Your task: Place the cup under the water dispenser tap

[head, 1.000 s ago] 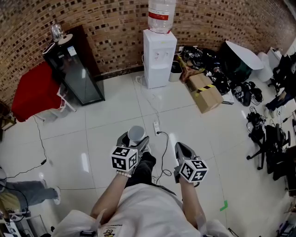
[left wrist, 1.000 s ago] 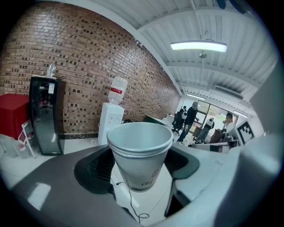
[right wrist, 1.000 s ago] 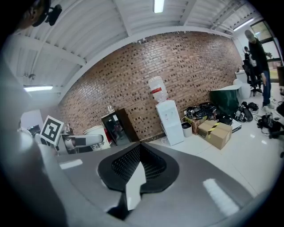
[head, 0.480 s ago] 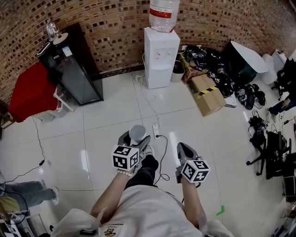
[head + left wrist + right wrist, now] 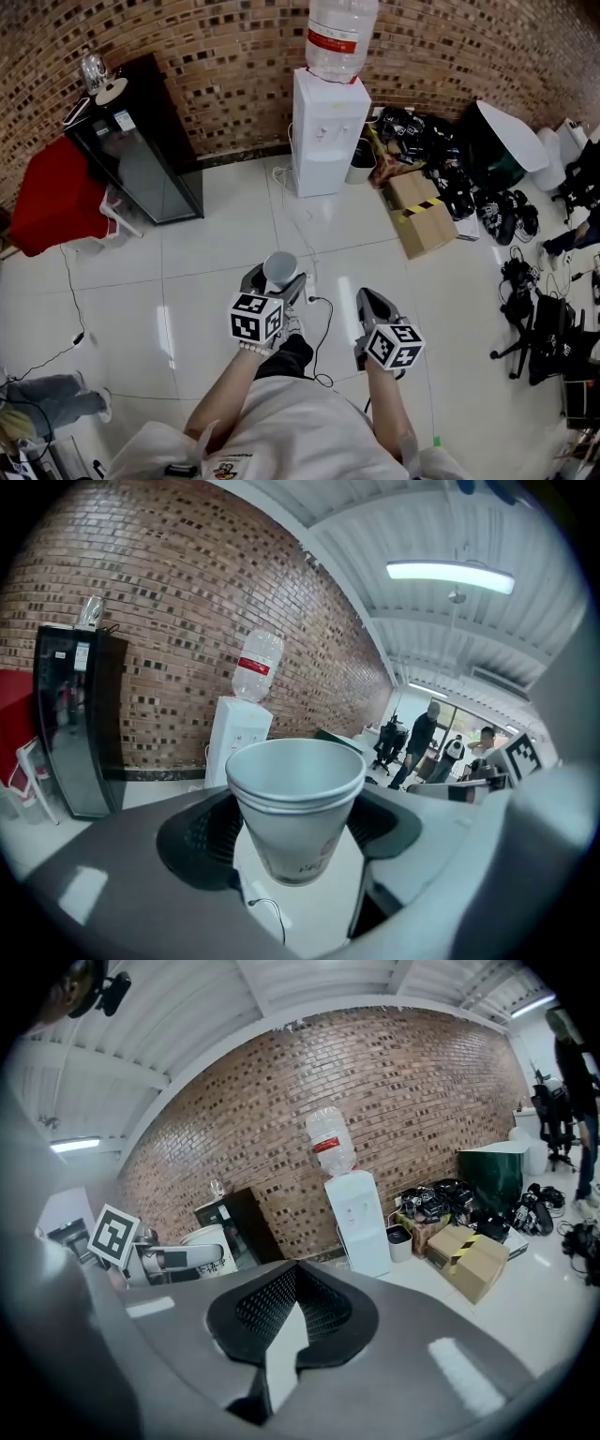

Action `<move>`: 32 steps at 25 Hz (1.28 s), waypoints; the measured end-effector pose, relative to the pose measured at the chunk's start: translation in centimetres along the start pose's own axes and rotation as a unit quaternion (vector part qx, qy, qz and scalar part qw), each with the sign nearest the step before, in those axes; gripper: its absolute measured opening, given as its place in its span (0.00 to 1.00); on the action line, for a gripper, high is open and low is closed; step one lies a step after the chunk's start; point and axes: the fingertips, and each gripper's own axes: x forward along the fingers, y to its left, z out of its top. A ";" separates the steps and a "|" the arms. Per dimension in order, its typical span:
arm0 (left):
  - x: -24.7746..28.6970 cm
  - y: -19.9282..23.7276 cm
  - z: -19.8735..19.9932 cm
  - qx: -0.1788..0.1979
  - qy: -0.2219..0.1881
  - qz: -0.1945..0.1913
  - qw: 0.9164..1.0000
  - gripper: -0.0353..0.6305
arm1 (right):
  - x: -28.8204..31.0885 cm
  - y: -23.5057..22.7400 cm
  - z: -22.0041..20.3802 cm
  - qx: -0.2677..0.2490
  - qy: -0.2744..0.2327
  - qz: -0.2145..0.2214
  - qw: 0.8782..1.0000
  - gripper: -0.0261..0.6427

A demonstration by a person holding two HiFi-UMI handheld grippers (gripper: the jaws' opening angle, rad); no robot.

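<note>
A white paper cup (image 5: 279, 267) stands upright between the jaws of my left gripper (image 5: 274, 278), which is shut on it; in the left gripper view the cup (image 5: 295, 803) fills the middle and both pads press its sides. The white water dispenser (image 5: 324, 131) with a clear bottle (image 5: 340, 37) on top stands against the brick wall, well ahead of both grippers across the tiled floor. It also shows small behind the cup (image 5: 236, 742) and in the right gripper view (image 5: 361, 1218). My right gripper (image 5: 372, 305) is shut and holds nothing (image 5: 291, 1283).
A black glass-fronted cabinet (image 5: 141, 141) and a red seat (image 5: 52, 192) stand left of the dispenser. A small bin (image 5: 360, 159), a cardboard box (image 5: 420, 202) and a pile of dark gear (image 5: 450, 164) lie to its right. A cable (image 5: 323, 323) trails over the floor. People (image 5: 422, 738) stand far off.
Both grippers have moved together across the floor towards the dispenser, which now looks larger and nearer. The cup stays in the left gripper; the right gripper stays shut.
</note>
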 end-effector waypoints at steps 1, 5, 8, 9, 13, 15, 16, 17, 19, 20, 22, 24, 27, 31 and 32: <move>0.7 0.4 0.6 0.000 -0.001 0.002 1.000 0.58 | 0.8 -0.3 0.6 -0.001 0.001 0.001 1.000 0.04; 3.3 2.3 3.2 -0.004 -0.008 0.008 1.000 0.58 | 4.0 -1.3 3.0 -0.007 0.010 0.005 1.000 0.04; 4.9 4.0 4.8 -0.009 -0.010 0.013 1.000 0.58 | 6.5 -1.5 4.8 -0.015 0.016 0.010 1.000 0.04; 5.3 4.6 5.2 -0.011 -0.011 0.014 1.000 0.58 | 7.3 -1.5 5.3 -0.017 0.018 0.011 1.000 0.04; 7.1 6.1 6.6 -0.010 -0.011 0.014 1.000 0.58 | 9.9 -1.5 7.0 -0.018 0.015 0.015 1.000 0.04; 7.7 6.6 7.0 -0.006 -0.008 0.012 1.000 0.58 | 10.7 -1.5 7.3 -0.018 0.017 0.016 1.000 0.04; 8.0 6.8 7.1 -0.004 -0.006 0.012 1.000 0.58 | 11.0 -1.5 7.4 -0.018 0.018 0.016 1.000 0.04; 8.3 7.0 7.2 -0.002 -0.004 0.012 1.000 0.58 | 11.3 -1.6 7.4 -0.017 0.019 0.015 1.000 0.04; 8.9 7.5 7.0 -0.003 -0.001 0.012 1.000 0.58 | 11.7 -1.9 7.5 -0.017 0.020 0.013 1.000 0.04; 9.2 7.6 6.9 -0.006 0.001 0.012 1.000 0.58 | 11.9 -2.2 7.6 -0.016 0.020 0.011 1.000 0.04; 10.0 7.8 6.8 -0.008 0.003 0.010 1.000 0.58 | 12.3 -2.8 7.9 -0.016 0.020 0.008 1.000 0.04; 10.9 7.7 6.9 -0.006 0.004 0.007 1.000 0.58 | 12.8 -3.5 8.1 -0.014 0.019 0.006 1.000 0.04; 12.3 7.8 6.9 -0.004 0.006 0.004 1.000 0.58 | 13.7 -4.5 8.4 -0.006 0.013 0.006 1.000 0.04; 14.7 8.4 6.9 -0.005 0.007 0.007 1.000 0.58 | 15.4 -6.1 8.6 0.000 0.014 0.012 1.000 0.04; 15.6 8.5 6.9 -0.005 0.007 0.007 1.000 0.58 | 15.9 -6.6 8.7 -0.002 0.016 0.012 1.000 0.04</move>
